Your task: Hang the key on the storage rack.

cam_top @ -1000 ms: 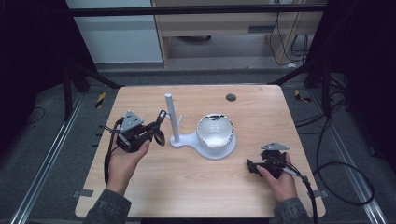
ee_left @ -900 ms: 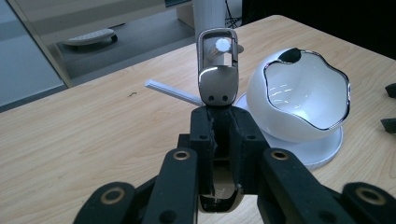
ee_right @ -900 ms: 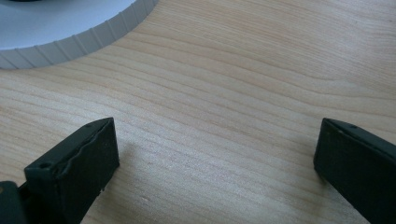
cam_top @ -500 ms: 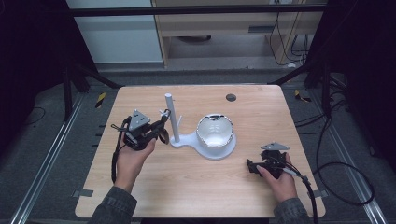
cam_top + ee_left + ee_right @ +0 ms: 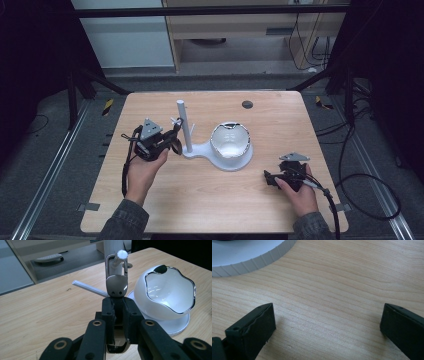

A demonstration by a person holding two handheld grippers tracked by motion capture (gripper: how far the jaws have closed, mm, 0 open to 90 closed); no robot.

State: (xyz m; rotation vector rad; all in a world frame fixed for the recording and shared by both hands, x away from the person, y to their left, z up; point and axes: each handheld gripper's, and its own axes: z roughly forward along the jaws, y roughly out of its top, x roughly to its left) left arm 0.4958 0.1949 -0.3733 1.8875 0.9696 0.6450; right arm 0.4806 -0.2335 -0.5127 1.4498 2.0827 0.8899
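Observation:
My left gripper is shut on a silver metal clip just left of the white stand's upright post. In the left gripper view the clip's rectangular loop sits around the round tip of a white peg; a second thin peg sticks out to the left. A white bowl with a wavy chrome rim rests on the stand's round base. My right gripper lies low on the table at the front right, open, with bare wood between its jaws.
The ridged white edge of the stand's base lies just ahead of the right gripper. A dark round hole marks the wooden table near its far edge. Black frame bars and cables surround the table.
My left gripper has carried the clip to the right, up to the stand's post and onto the peg. The right gripper has stayed put.

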